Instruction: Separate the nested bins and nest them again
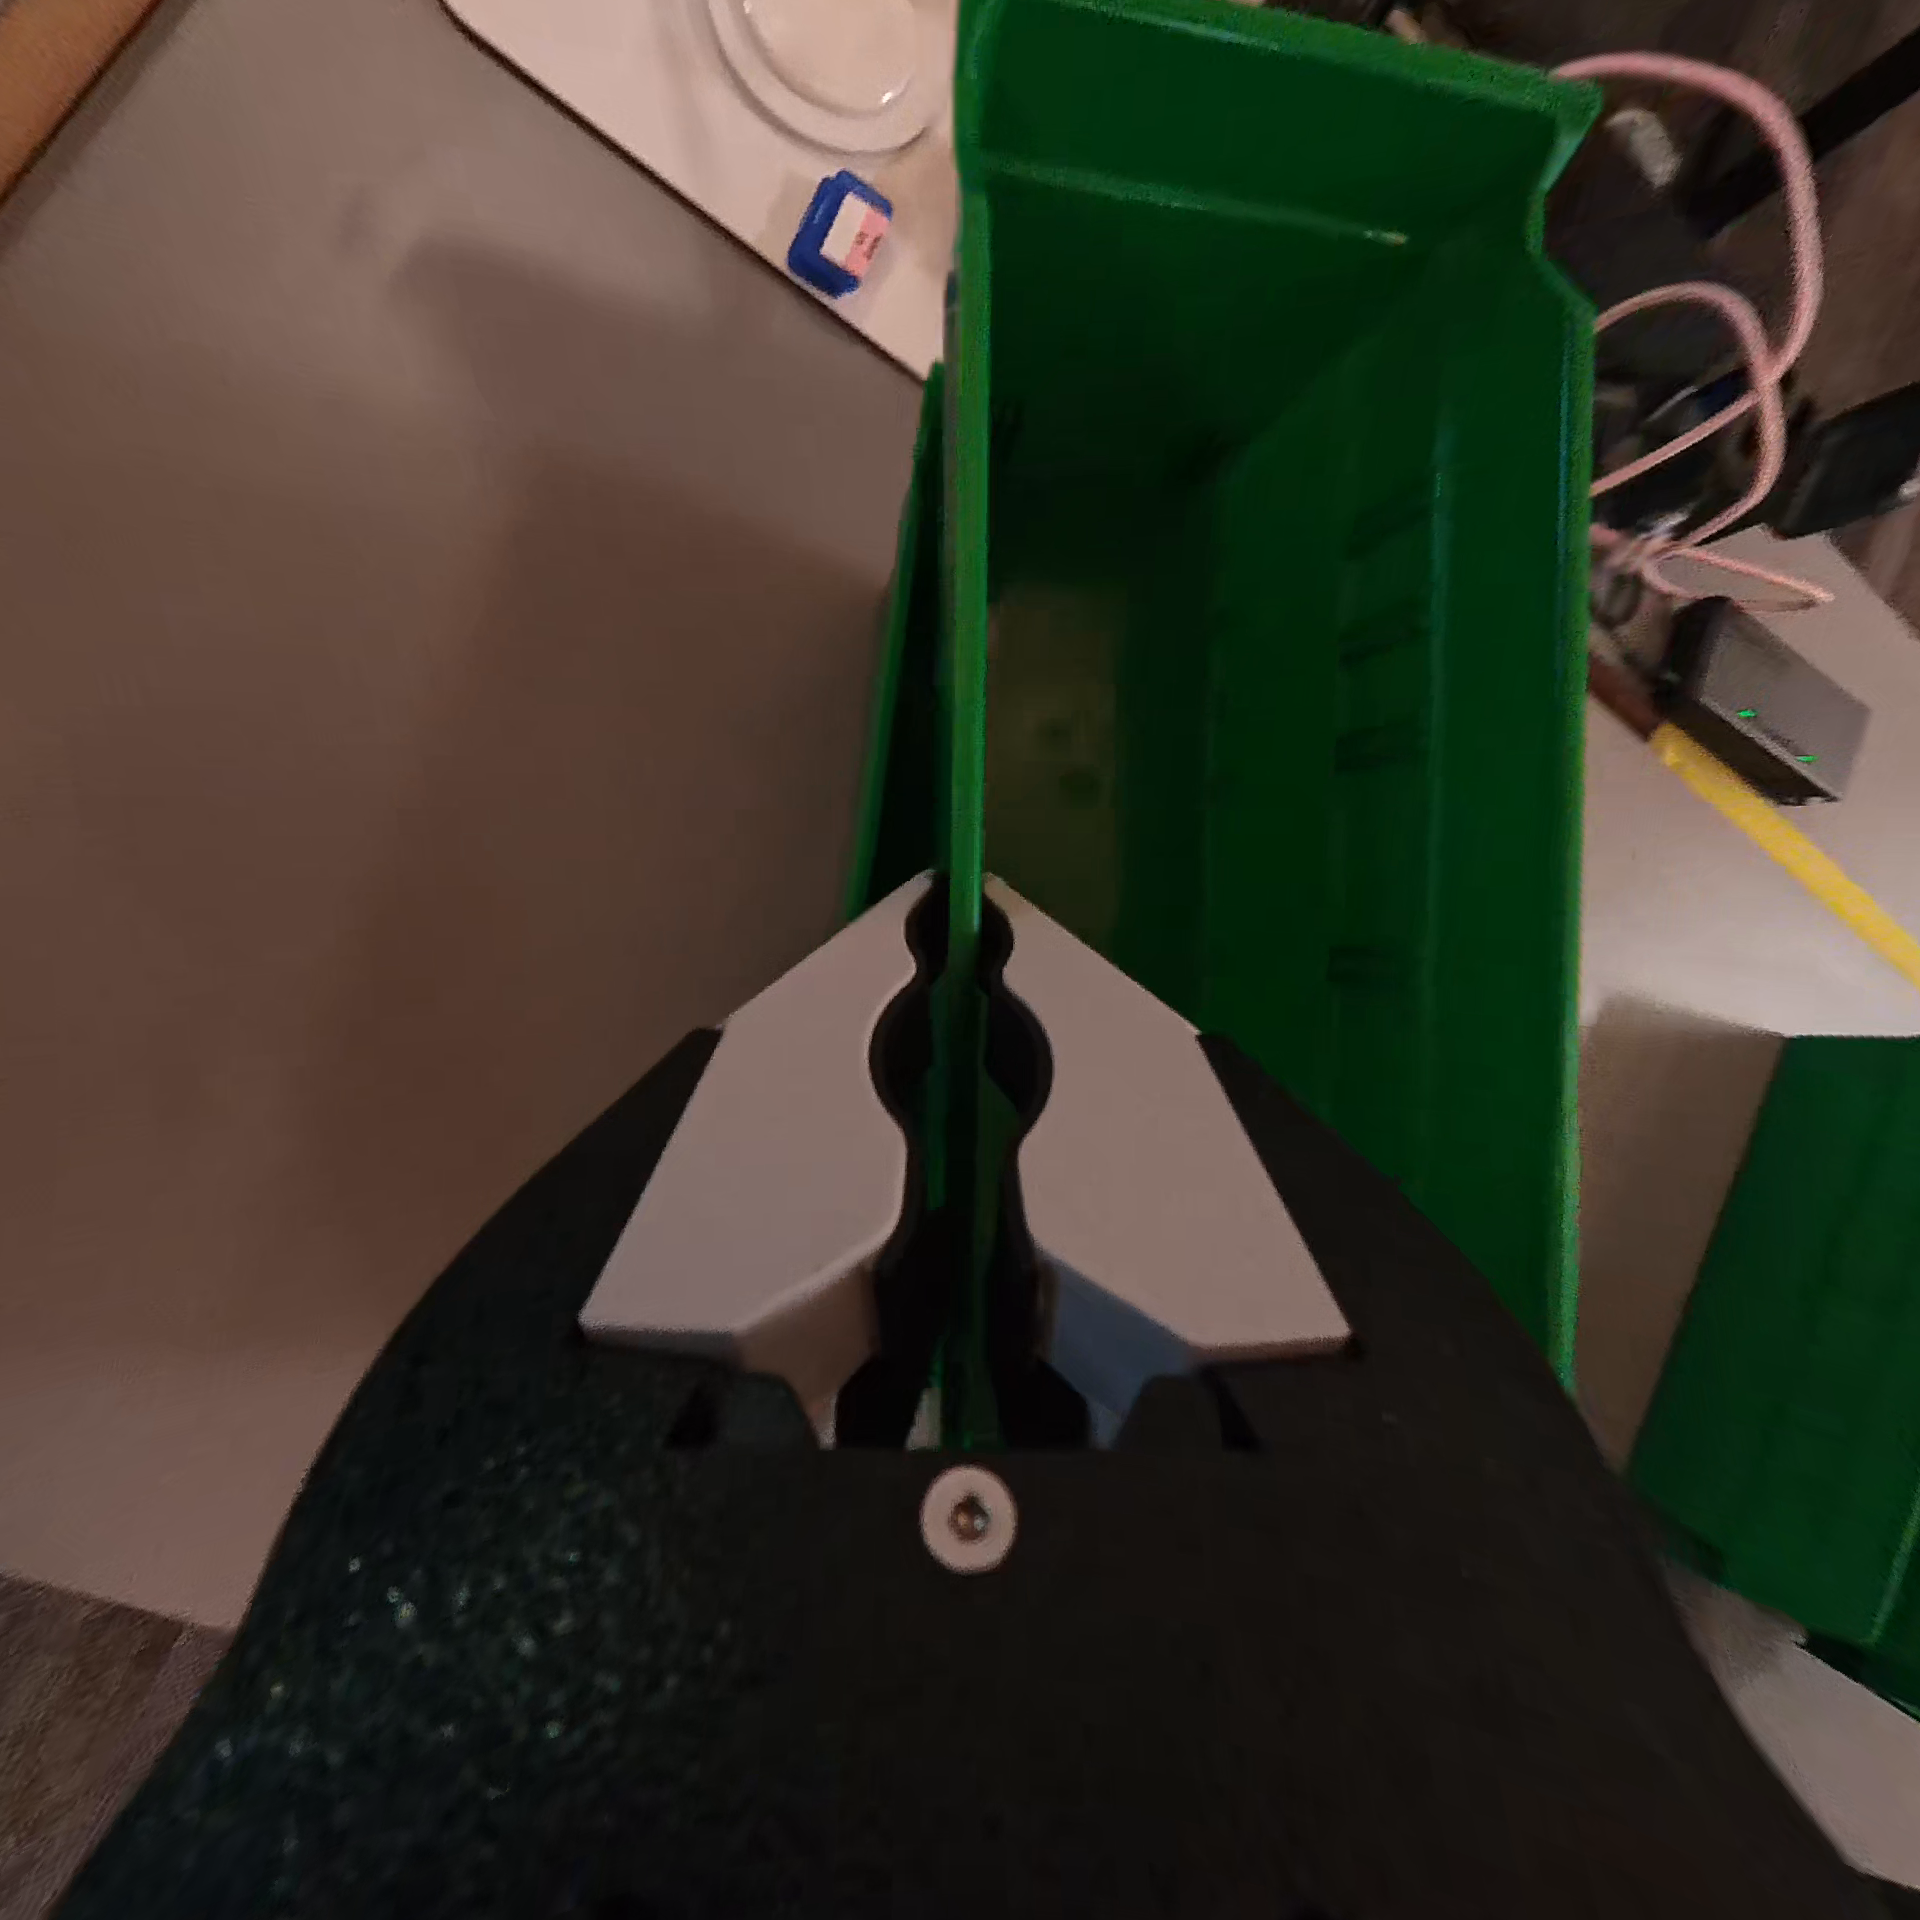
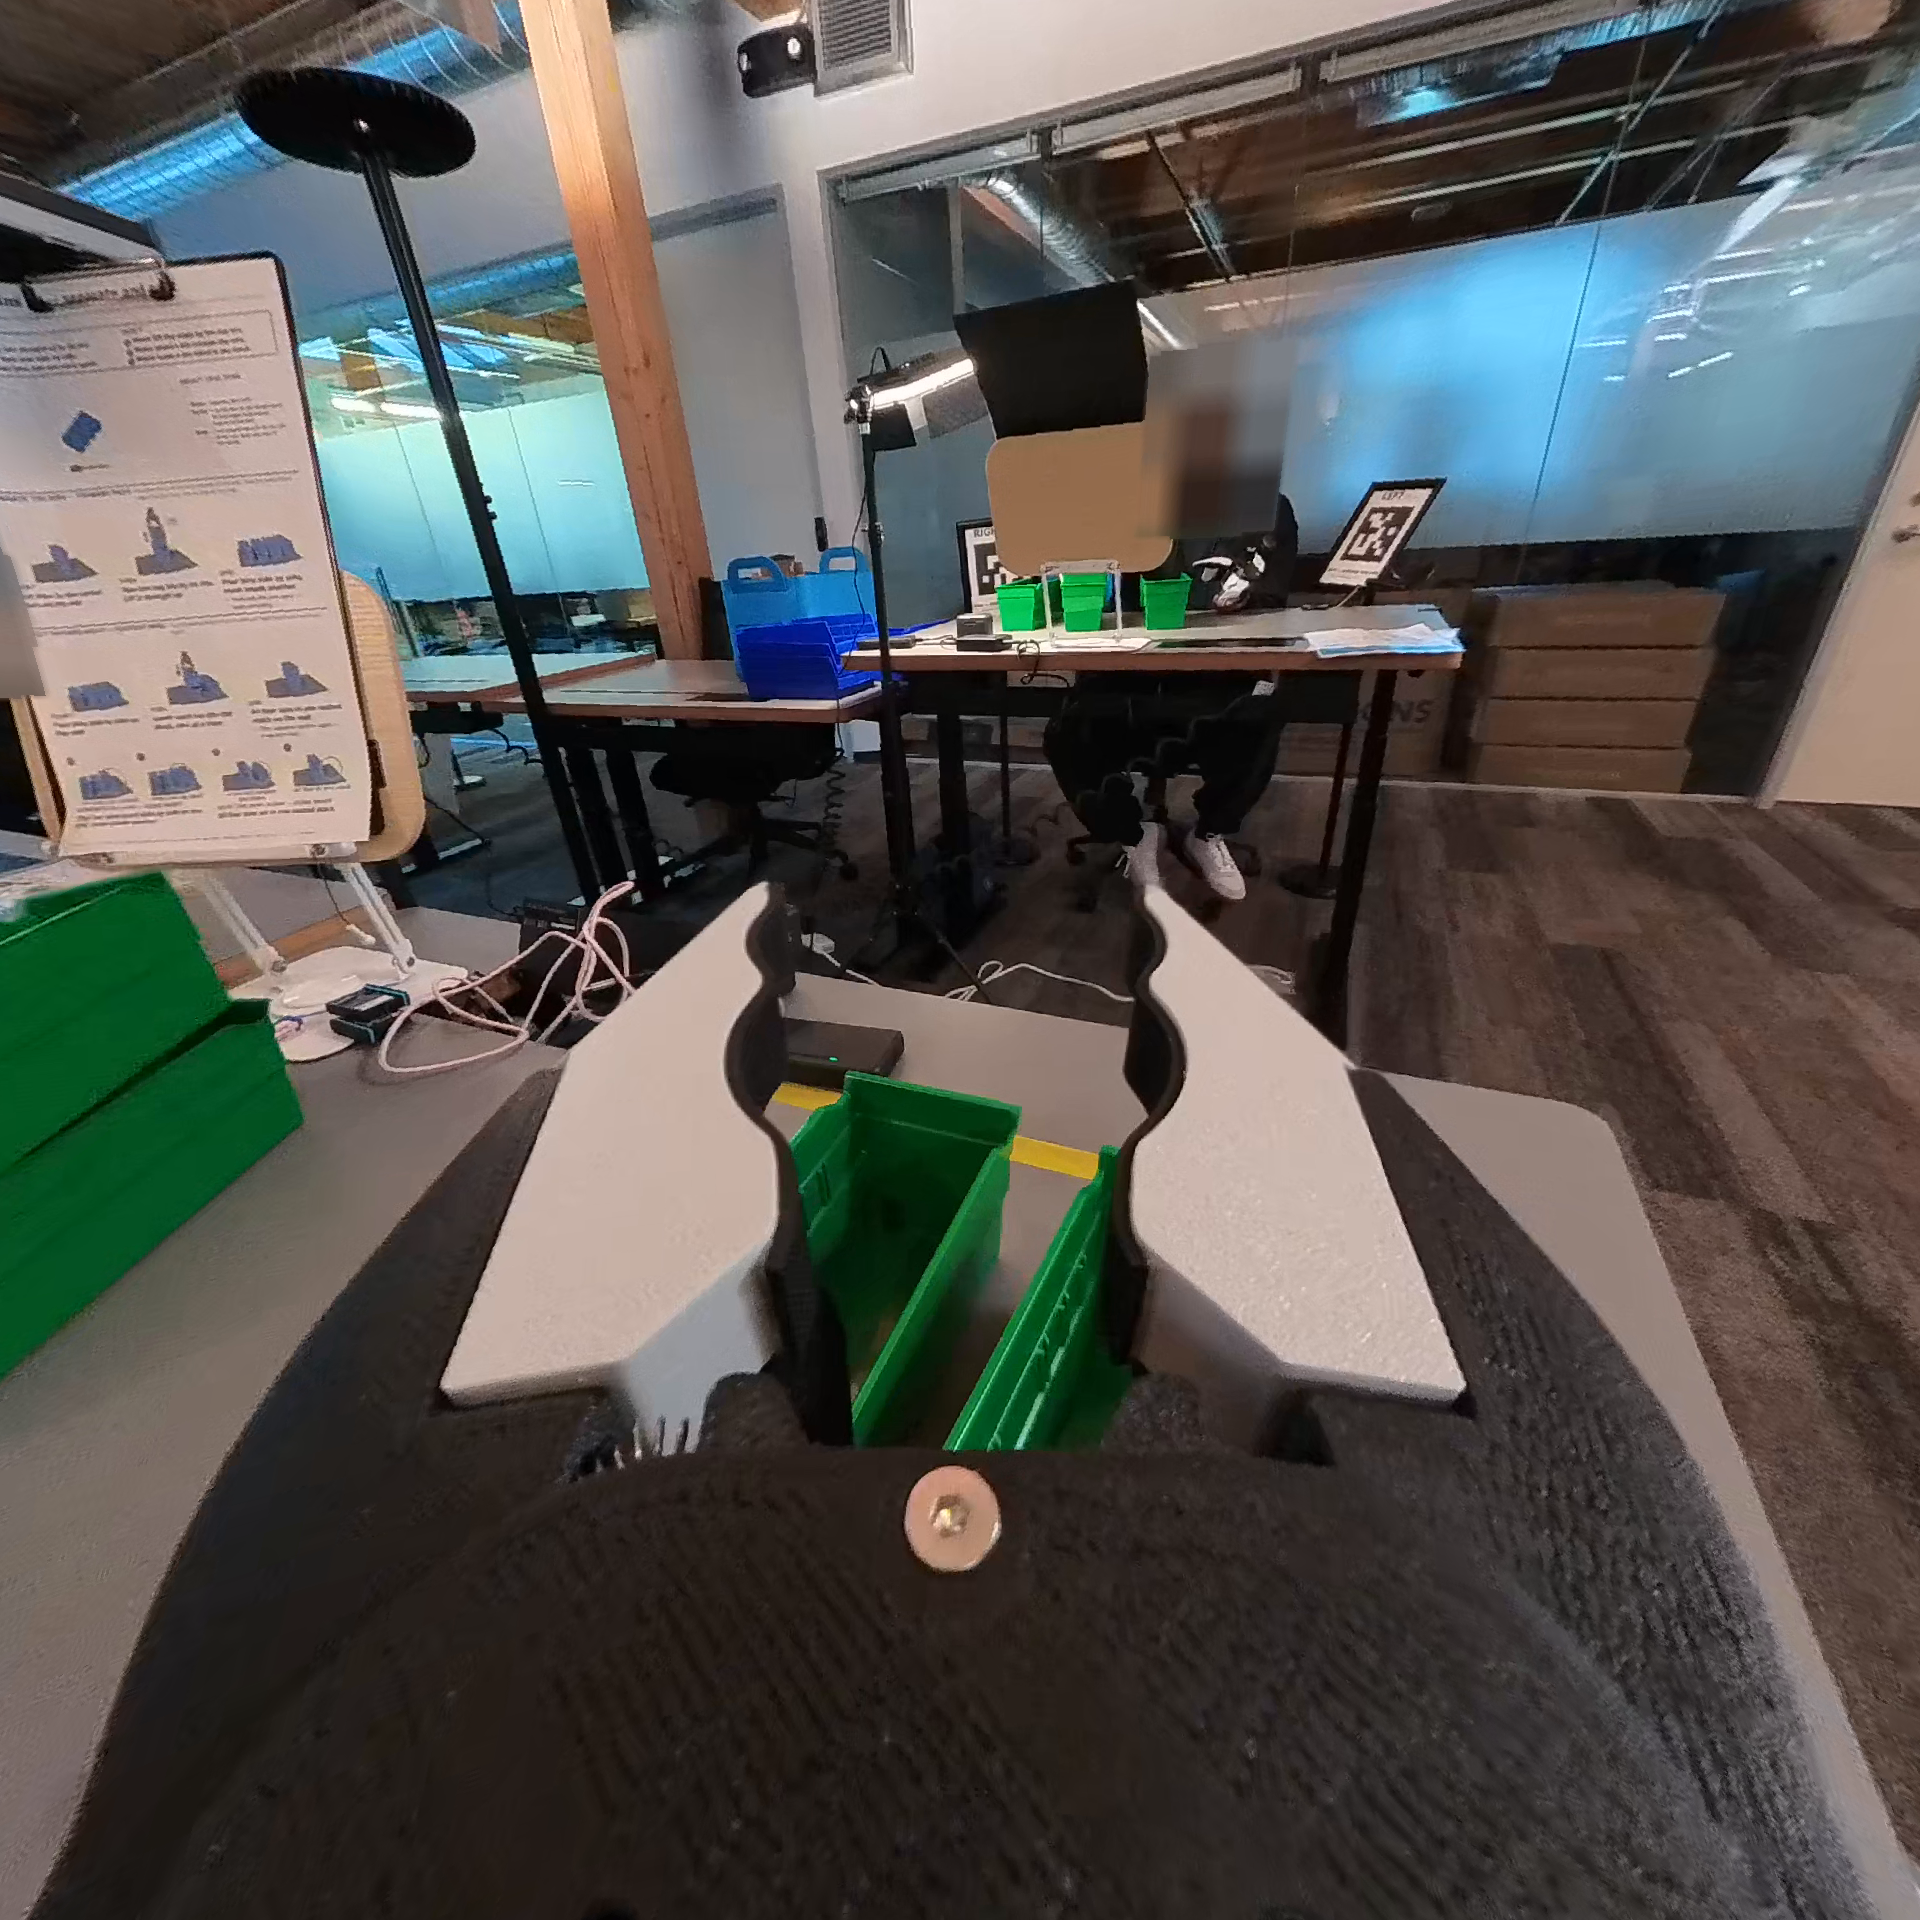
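My left gripper (image 1: pixel 961 883) is shut on the left side wall of a long green bin (image 1: pixel 1247 623), seen from above its open top. A second green wall (image 1: pixel 899 675) lies close outside the held wall. Another green bin (image 1: pixel 1787 1309) sits at the lower right. In the right wrist view my right gripper (image 2: pixel 956 904) is open and empty, above two green bins (image 2: pixel 904 1195) (image 2: pixel 1049 1340) that lie side by side on the grey table (image 2: pixel 1496 1195). Blurred green bins (image 2: pixel 114 1091), one over the other, show at the left.
A white lamp base (image 1: pixel 821 73), a small blue block (image 1: pixel 840 234), pink cables (image 1: pixel 1766 343), a black box (image 1: pixel 1766 717) and a yellow tape line (image 1: pixel 1787 862) lie at the far side. A clipboard on a stand (image 2: pixel 177 561) stands left. The table's edge (image 2: pixel 1621 1143) runs on the right.
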Demonstrator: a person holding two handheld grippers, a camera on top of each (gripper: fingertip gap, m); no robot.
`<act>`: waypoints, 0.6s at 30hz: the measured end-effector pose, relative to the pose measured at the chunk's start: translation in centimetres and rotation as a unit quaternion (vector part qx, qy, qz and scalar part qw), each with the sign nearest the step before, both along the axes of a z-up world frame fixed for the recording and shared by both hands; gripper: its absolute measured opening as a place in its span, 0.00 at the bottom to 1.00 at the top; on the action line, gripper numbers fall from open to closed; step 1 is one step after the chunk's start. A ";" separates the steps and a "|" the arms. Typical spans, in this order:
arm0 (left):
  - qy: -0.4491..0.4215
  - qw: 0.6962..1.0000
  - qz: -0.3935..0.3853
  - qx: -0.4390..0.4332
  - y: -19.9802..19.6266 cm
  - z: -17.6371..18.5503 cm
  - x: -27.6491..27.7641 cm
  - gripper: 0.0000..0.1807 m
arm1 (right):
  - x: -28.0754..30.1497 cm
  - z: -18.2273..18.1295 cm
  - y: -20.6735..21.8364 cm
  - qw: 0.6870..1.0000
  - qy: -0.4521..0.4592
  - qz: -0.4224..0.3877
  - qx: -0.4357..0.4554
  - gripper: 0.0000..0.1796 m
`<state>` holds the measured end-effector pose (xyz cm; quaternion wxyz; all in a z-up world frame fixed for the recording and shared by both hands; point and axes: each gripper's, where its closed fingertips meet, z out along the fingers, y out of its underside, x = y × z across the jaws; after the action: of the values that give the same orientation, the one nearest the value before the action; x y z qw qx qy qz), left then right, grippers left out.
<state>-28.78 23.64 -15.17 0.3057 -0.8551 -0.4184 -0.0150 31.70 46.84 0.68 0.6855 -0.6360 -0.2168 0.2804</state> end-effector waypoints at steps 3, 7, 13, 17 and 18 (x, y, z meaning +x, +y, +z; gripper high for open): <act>0.015 1.000 0.004 -0.020 -0.5 -0.2 0.2 0.00 | -0.1 -0.2 0.1 1.000 0.002 0.006 -0.006 0.36; 0.044 0.998 -0.003 -0.041 -0.6 0.6 0.5 0.00 | -0.4 -0.4 0.1 1.000 0.001 0.016 -0.011 0.35; 0.048 0.998 -0.021 -0.034 -0.3 1.7 0.9 0.00 | -0.9 -0.8 0.3 0.999 -0.004 0.024 -0.020 0.36; 0.039 0.998 -0.016 -0.041 -0.9 1.4 0.4 0.00 | -1.0 -1.1 0.4 0.999 -0.008 0.028 -0.029 0.35; 0.040 0.998 -0.013 -0.038 -0.9 1.4 0.2 0.00 | -1.1 -1.3 0.4 0.999 -0.011 0.030 -0.031 0.35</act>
<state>-28.55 22.74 -13.75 0.2887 -0.8717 -0.3948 0.0311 30.61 47.24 -0.58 0.6540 -0.6534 -0.2343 0.3008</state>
